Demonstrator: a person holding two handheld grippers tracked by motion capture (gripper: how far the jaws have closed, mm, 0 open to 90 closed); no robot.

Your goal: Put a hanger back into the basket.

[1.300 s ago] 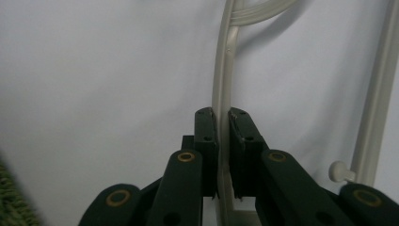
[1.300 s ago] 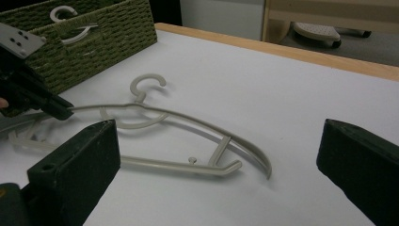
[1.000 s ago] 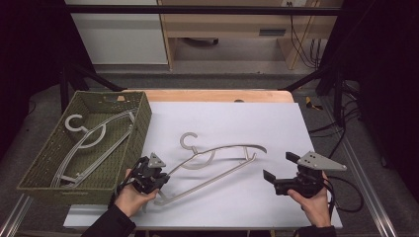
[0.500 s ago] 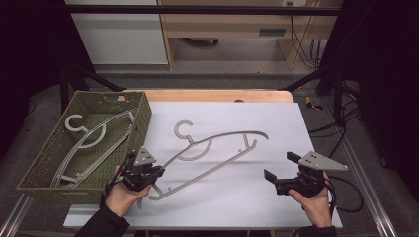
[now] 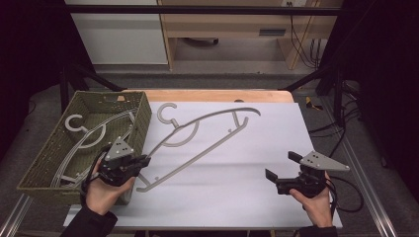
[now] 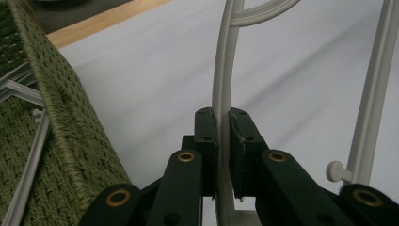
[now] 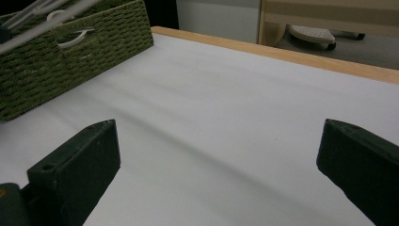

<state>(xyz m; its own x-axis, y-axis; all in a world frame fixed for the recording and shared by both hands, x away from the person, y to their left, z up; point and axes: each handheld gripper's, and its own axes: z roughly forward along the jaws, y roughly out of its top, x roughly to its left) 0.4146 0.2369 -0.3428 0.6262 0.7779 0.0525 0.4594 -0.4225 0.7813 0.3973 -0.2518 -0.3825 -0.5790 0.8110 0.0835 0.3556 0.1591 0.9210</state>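
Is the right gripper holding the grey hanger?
No, the right gripper has its fingers wide apart over the bare white table, while the grey hanger is clamped by the left gripper.

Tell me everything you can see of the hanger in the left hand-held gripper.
The hanger is pale grey and looks like plastic: an open hook at the far end, one curved shoulder bar, a straight lower bar with small pegs. The left hand-held gripper is shut on the curved bar near its near end. It slants from beside the basket toward the far right over the white table; whether any part rests on the table is unclear.
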